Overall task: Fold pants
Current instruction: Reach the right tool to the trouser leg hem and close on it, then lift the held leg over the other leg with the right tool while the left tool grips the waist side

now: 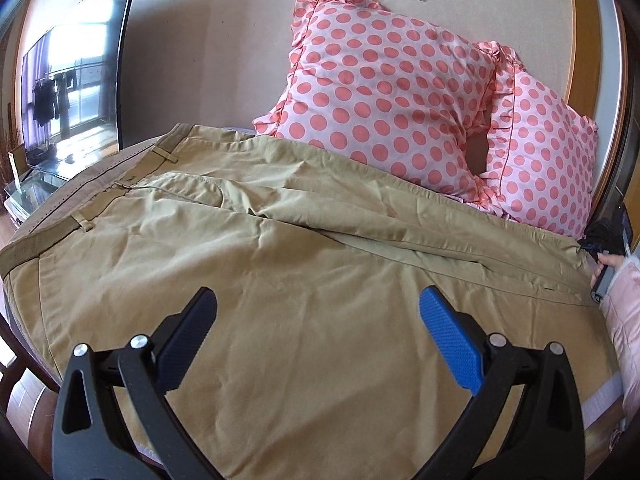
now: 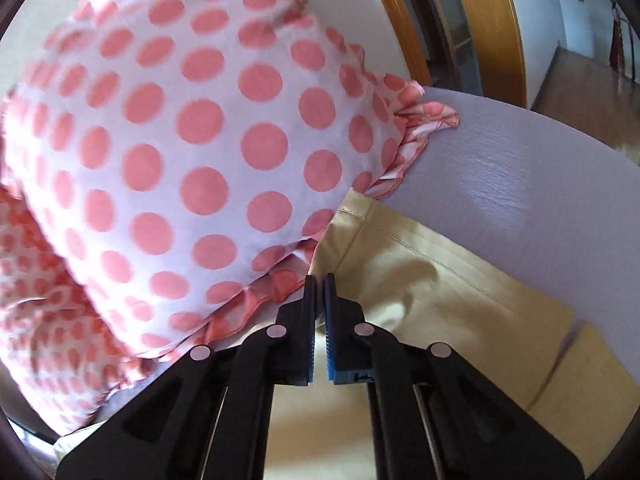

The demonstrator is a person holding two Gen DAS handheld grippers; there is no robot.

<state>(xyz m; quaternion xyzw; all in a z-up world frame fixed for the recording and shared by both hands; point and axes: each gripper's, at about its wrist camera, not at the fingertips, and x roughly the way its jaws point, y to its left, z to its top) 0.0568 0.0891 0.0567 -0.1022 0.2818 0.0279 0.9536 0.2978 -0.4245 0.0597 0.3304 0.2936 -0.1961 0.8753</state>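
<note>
Khaki pants (image 1: 280,240) lie spread across the bed, waistband at the left, legs running right. My left gripper (image 1: 316,304) is open, hovering just above the seat of the pants, holding nothing. My right gripper (image 2: 319,280) is shut on the pants' leg end (image 2: 420,280), pinching a fold of the khaki fabric near the hem, right beside the pillow. The right gripper also shows in the left wrist view (image 1: 600,240) at the far right edge, at the leg end, with a hand in a pink sleeve behind it.
Two pink polka-dot pillows (image 1: 392,88) lean on the wall behind the pants; one (image 2: 180,140) touches the leg end. A lavender bed sheet (image 2: 520,184) lies right of the hem. A TV (image 1: 76,80) stands at the left. A wooden door frame (image 2: 492,20) stands beyond the bed.
</note>
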